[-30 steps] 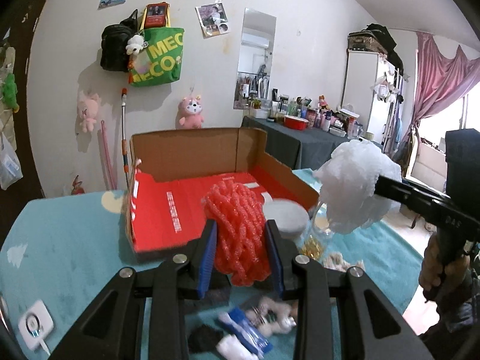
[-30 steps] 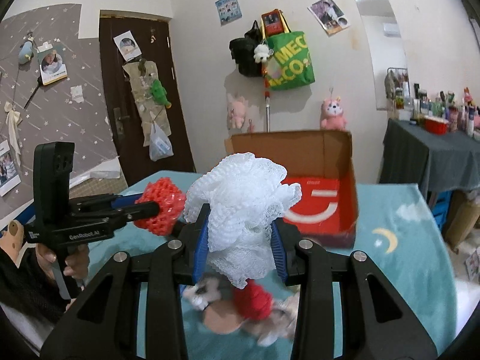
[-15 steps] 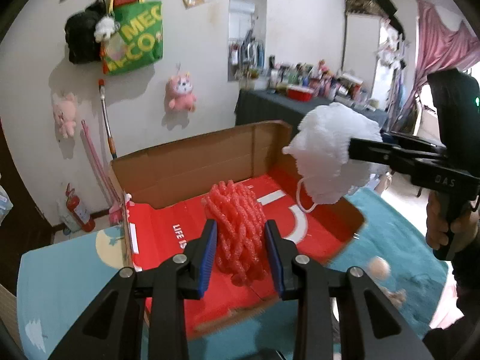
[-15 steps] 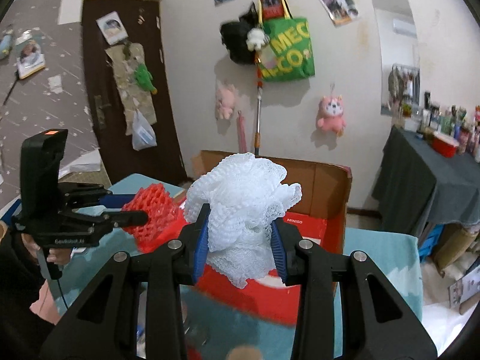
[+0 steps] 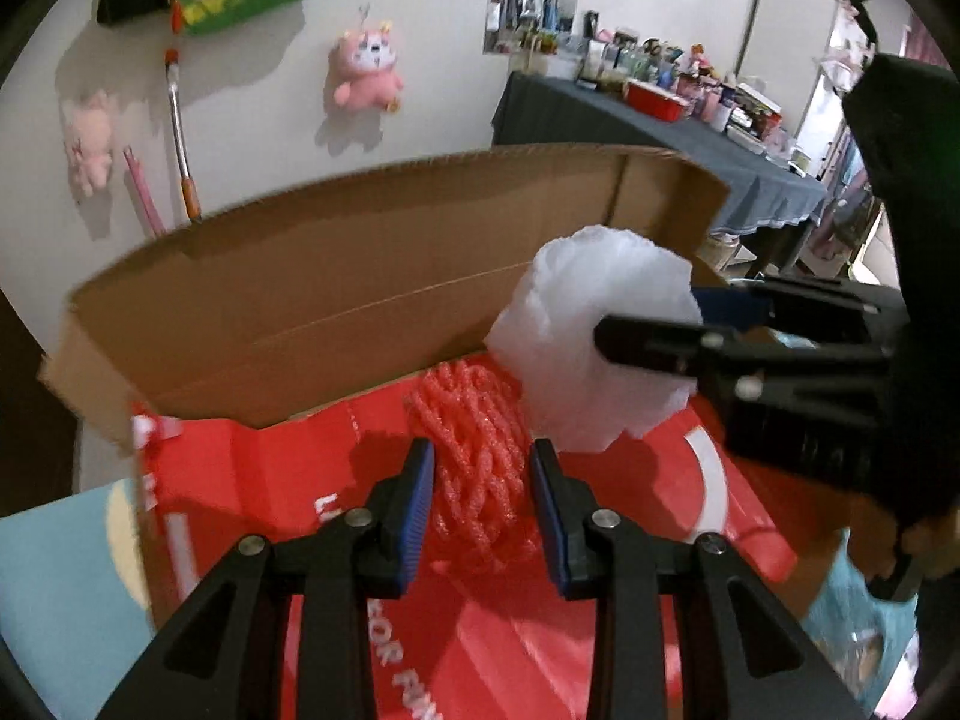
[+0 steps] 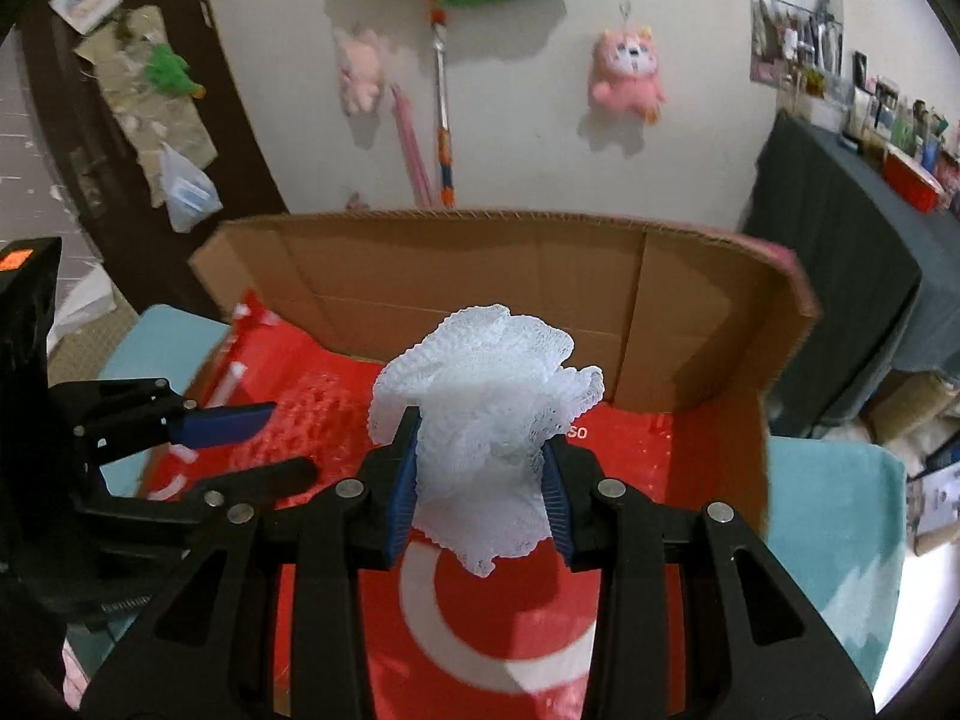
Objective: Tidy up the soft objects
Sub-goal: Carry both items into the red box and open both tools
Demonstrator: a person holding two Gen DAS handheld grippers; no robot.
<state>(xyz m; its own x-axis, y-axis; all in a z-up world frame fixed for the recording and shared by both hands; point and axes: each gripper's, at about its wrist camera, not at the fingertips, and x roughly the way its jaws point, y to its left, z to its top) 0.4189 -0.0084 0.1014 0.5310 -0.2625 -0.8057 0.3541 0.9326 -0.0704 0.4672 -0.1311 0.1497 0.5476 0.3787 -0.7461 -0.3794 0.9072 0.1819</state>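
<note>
Red mesh puff (image 5: 480, 468) squished in the left gripper (image 5: 480, 495) and frilly white net puff (image 6: 486, 438) pinched in the right gripper (image 6: 480, 498) have both swung from over the table to low over the box (image 6: 480, 276), its glossy red floor and plain cardboard back wall, so I'd guess drop-off's next.

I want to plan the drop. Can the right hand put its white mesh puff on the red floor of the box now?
Probably yes. The right tongs hold the white puff over the box; bare red floor lies beneath, while the left tongs with the red puff stay beside it.
</note>
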